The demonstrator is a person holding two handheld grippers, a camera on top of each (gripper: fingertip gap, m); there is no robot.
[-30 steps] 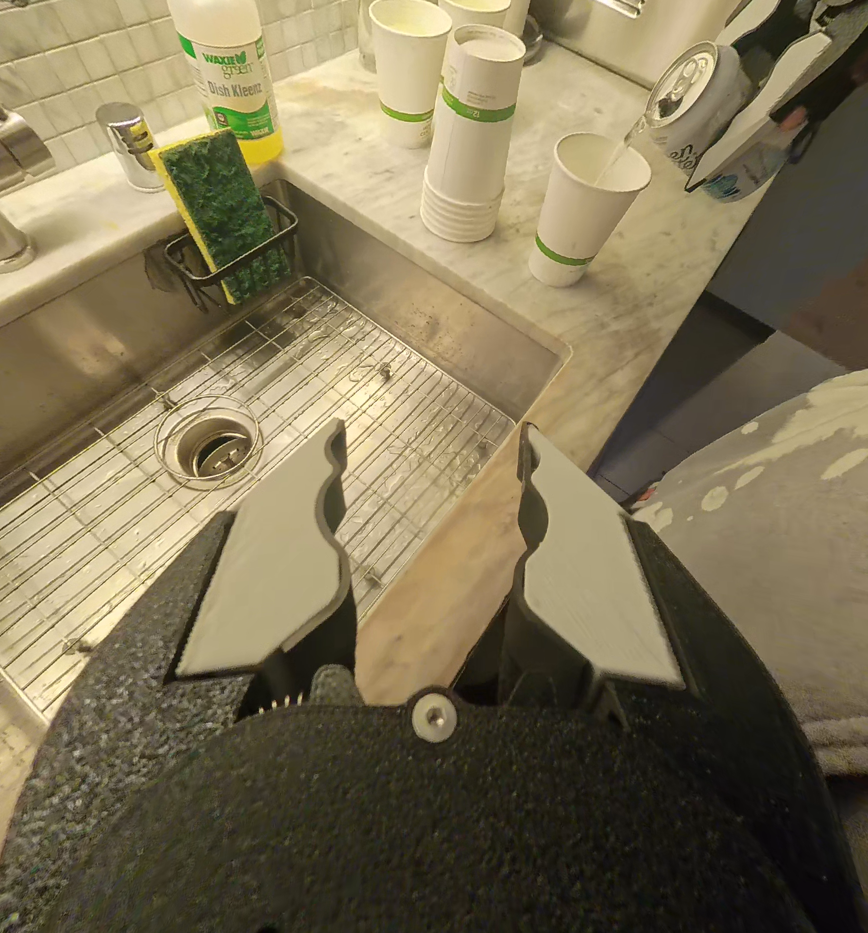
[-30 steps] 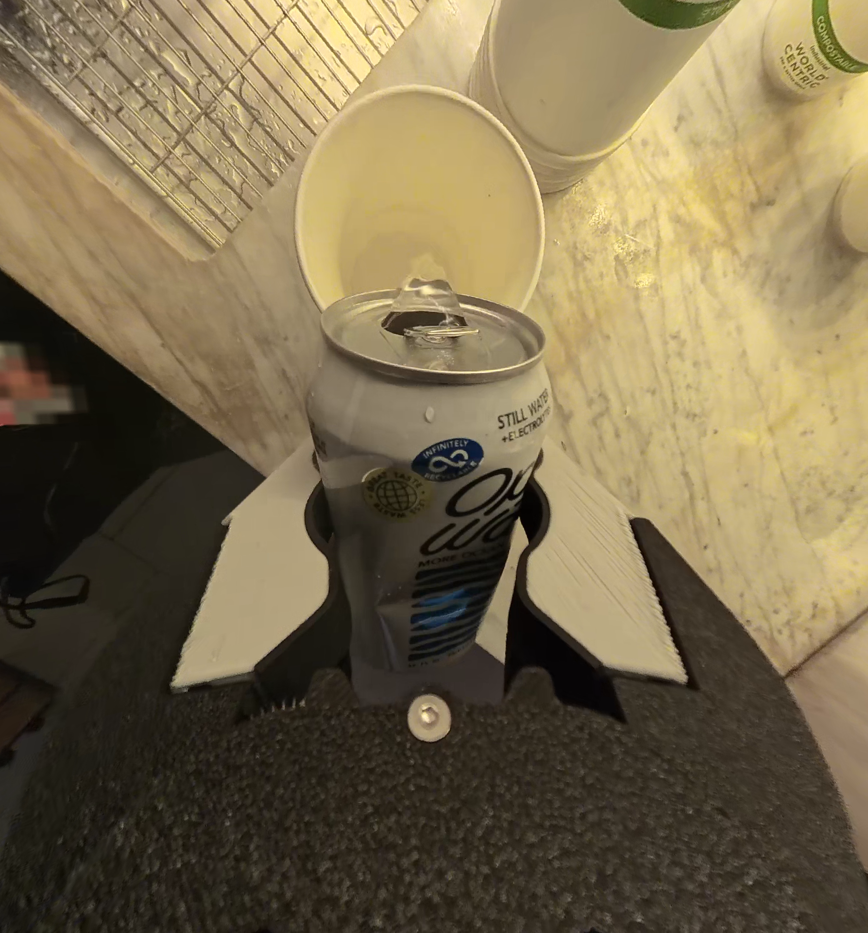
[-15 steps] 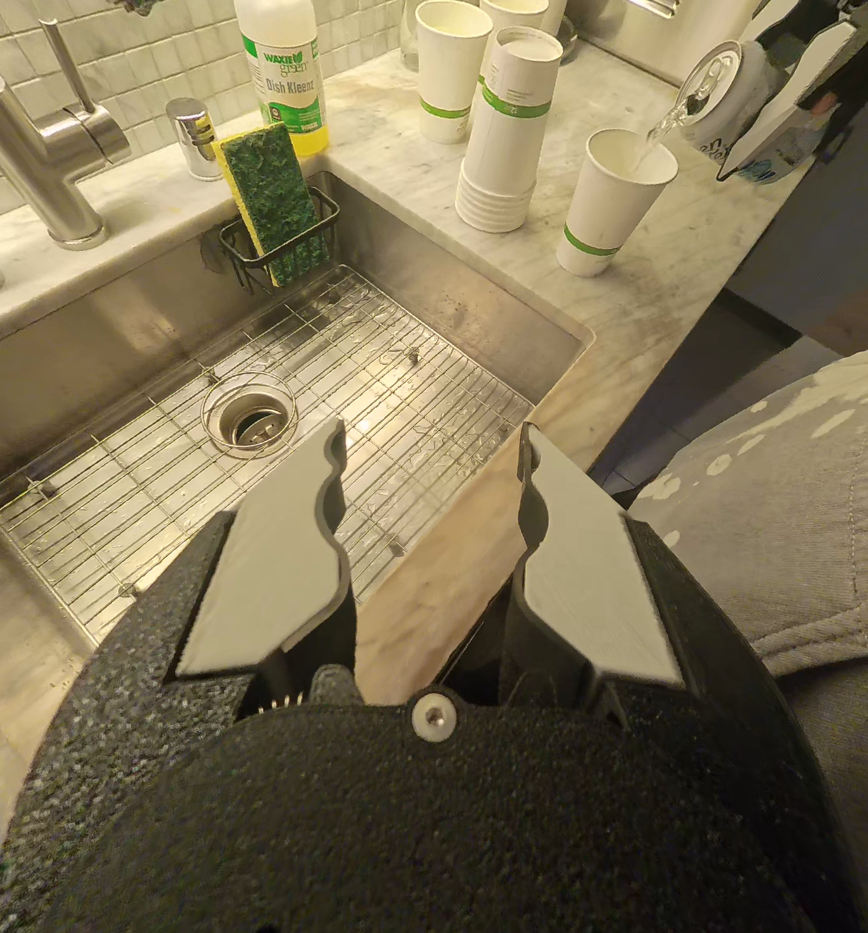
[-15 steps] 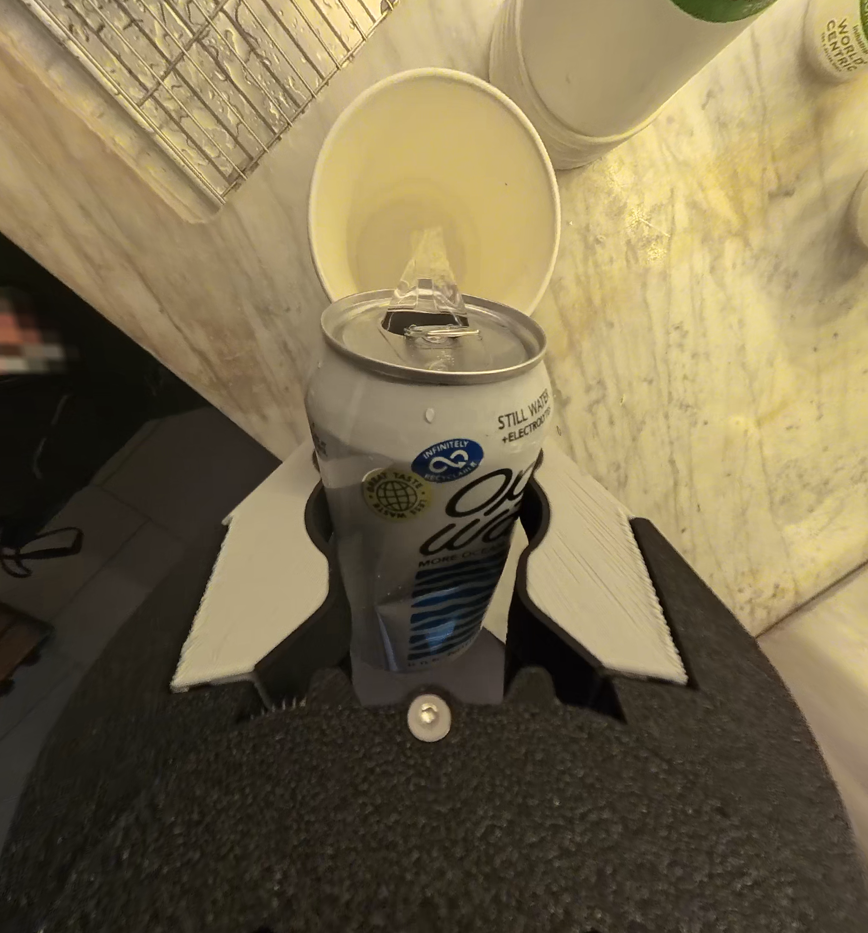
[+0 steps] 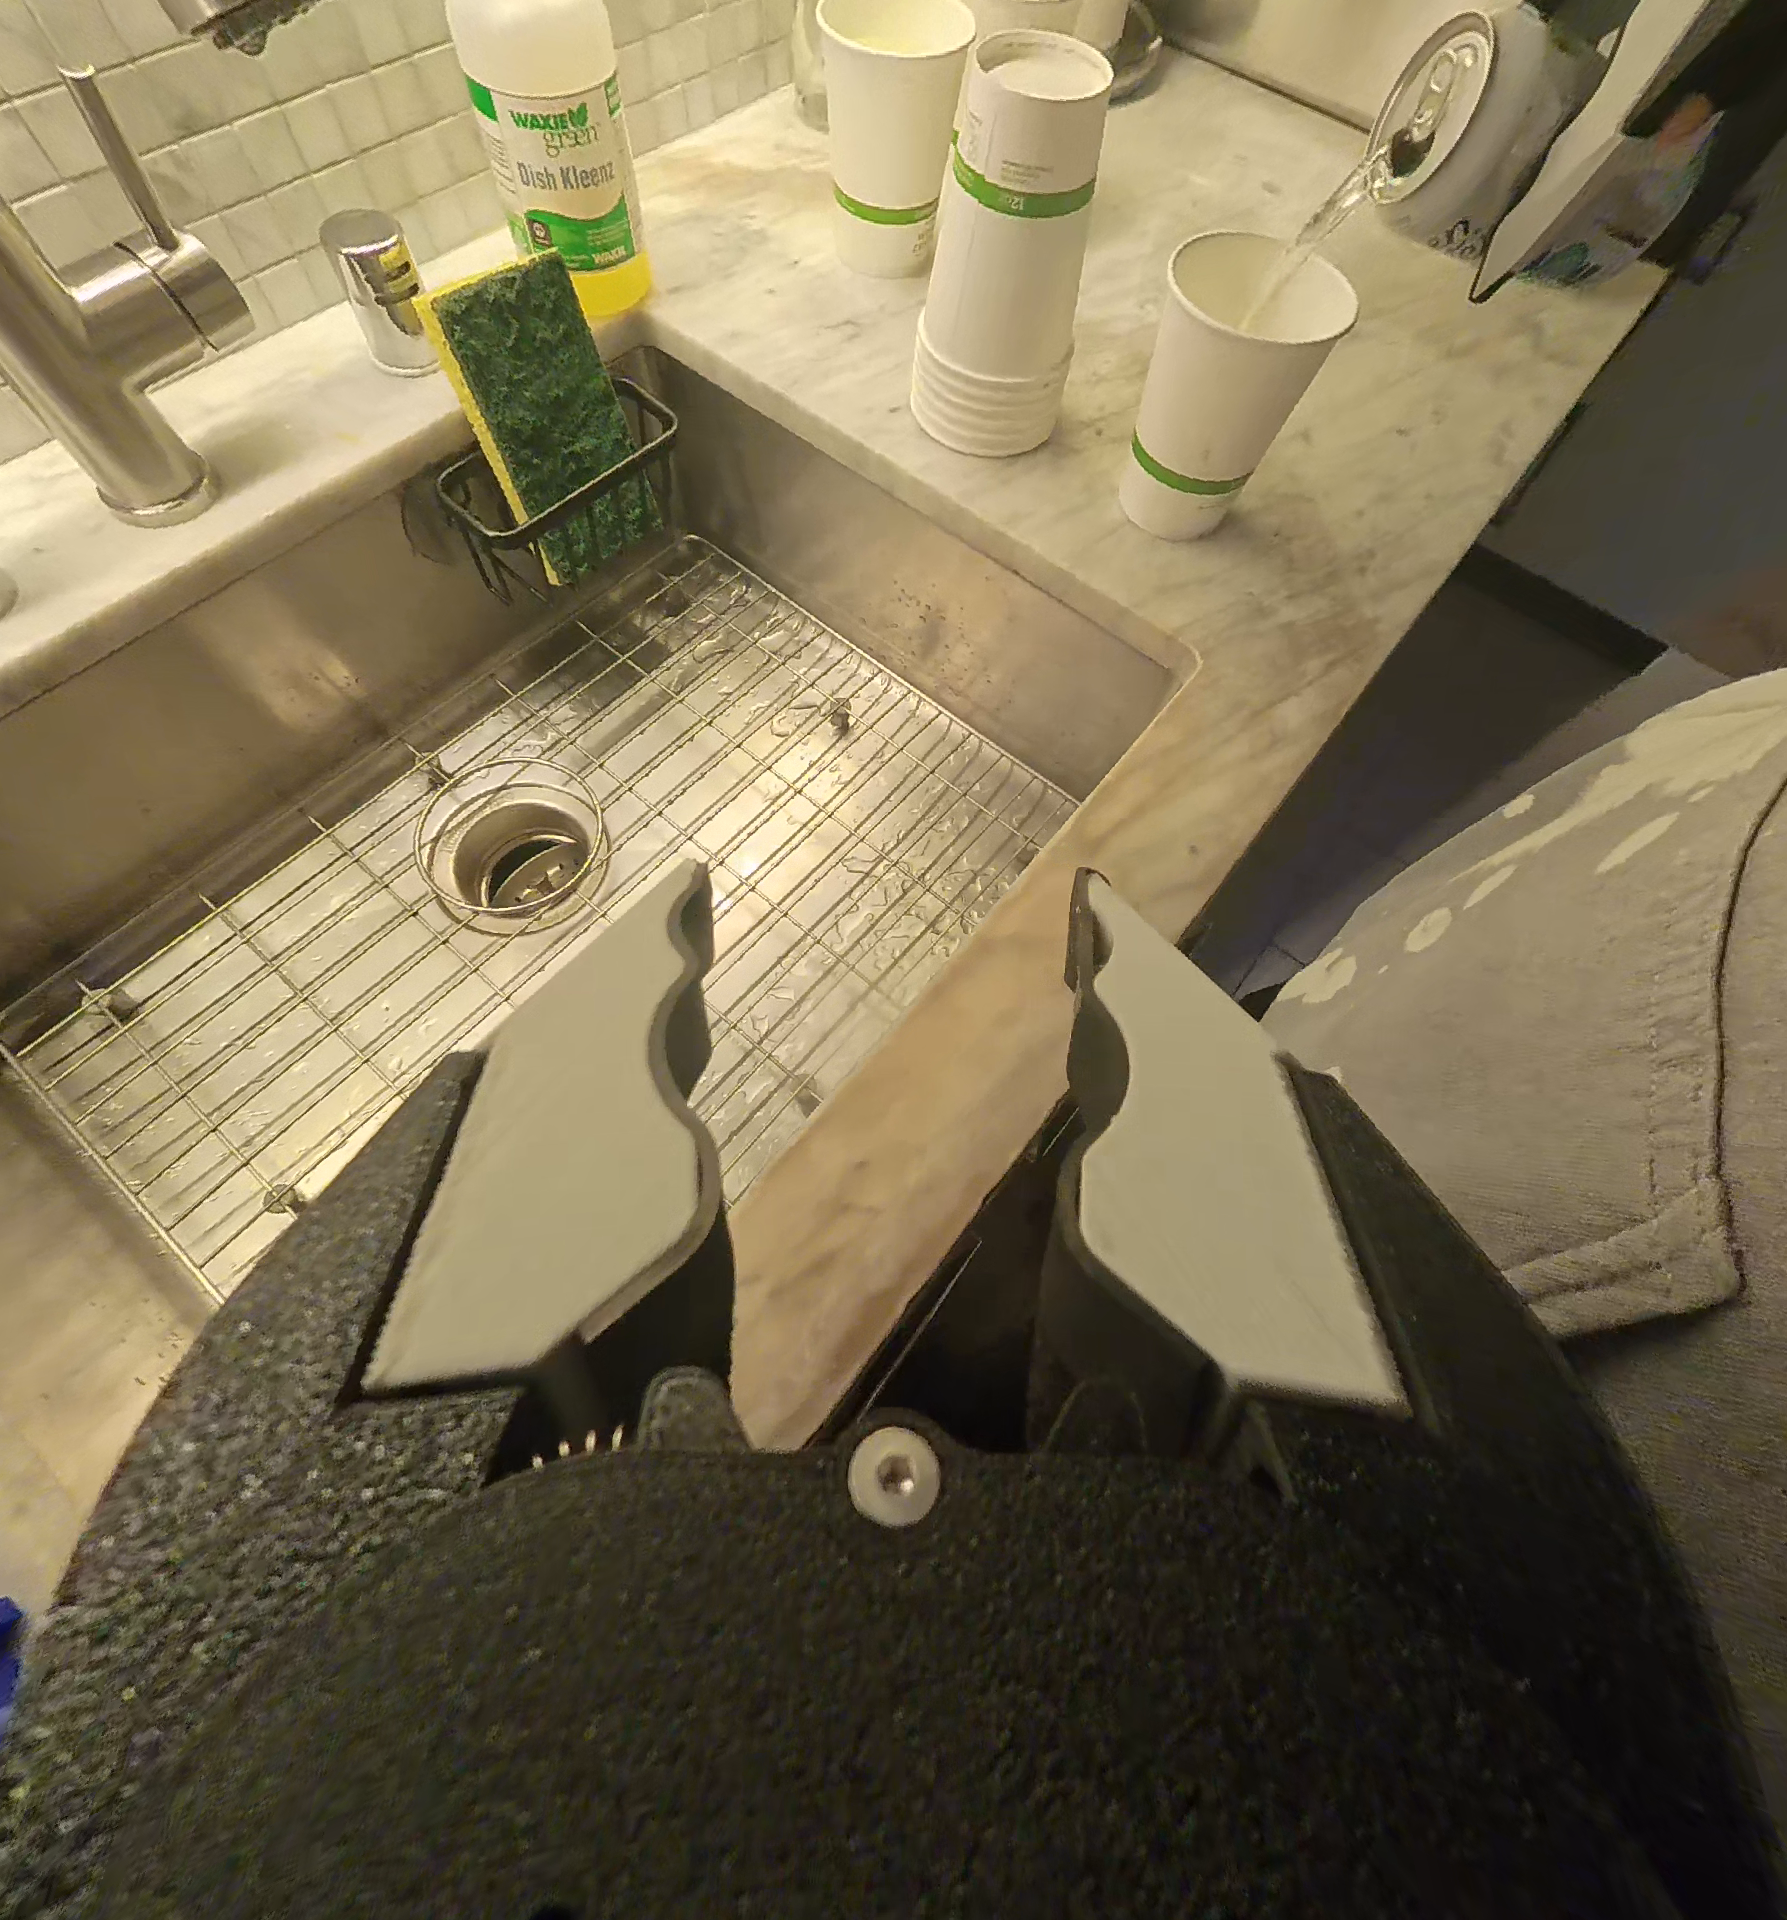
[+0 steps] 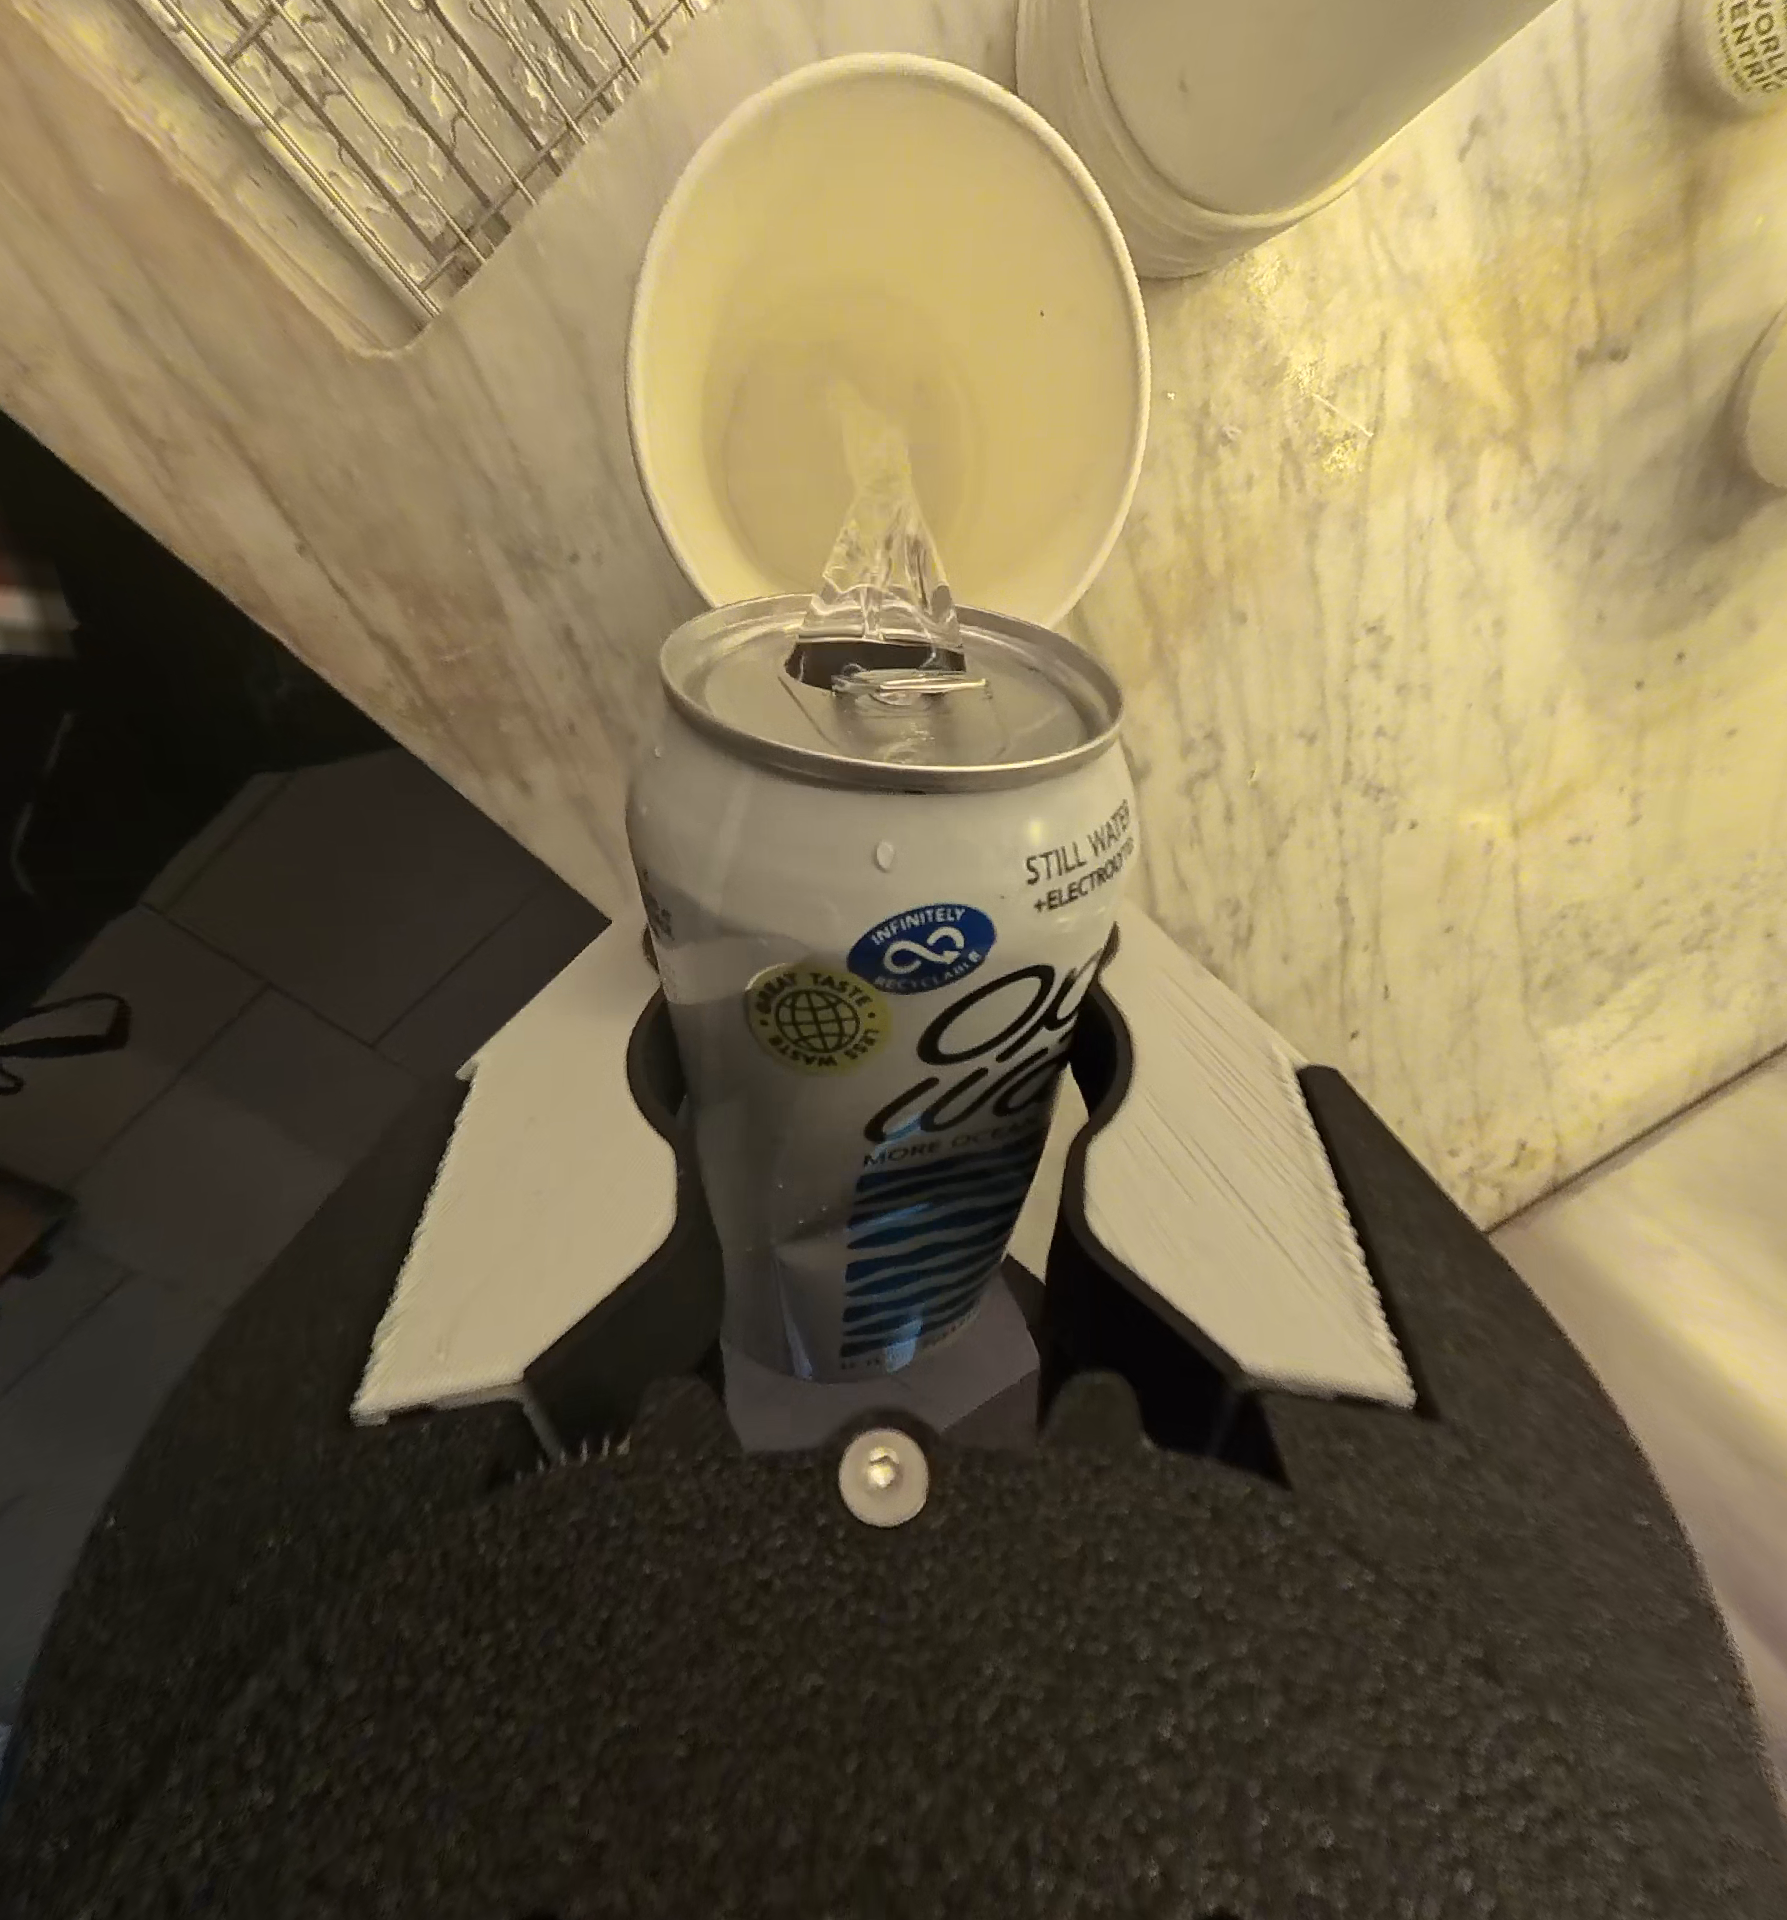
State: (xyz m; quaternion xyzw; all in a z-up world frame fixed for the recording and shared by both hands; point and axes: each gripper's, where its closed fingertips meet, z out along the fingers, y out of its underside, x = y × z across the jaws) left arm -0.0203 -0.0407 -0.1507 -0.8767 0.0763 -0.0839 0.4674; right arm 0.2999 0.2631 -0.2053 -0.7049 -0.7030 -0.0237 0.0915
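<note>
My right gripper [image 6: 873, 1013] is shut on a white and blue drink can [image 6: 884, 997], tilted over a white paper cup [image 6: 884, 332] that stands on the marble counter. Clear water streams from the can's opening into the cup. In the left wrist view the can [image 5: 1460, 125] is at the top right, pouring into the cup [image 5: 1232, 384]. My left gripper [image 5: 889, 914] is open and empty, held above the counter's front edge beside the sink [image 5: 245, 665].
A stack of paper cups [image 5: 1003, 260] stands left of the filling cup, with another cup [image 5: 894, 130] behind. A soap bottle [image 5: 556, 145], a sponge in a wire holder [image 5: 541, 416] and a tap [image 5: 68, 332] line the sink's back. A person's grey clothing [image 5: 1595, 987] is at the right. One gripper's finger ends stand about 45 centimeters off the other's.
The left gripper has drawn back and up, so more of the sink and tap shows. The right gripper has kept the can tilted and the water stream has grown longer.
</note>
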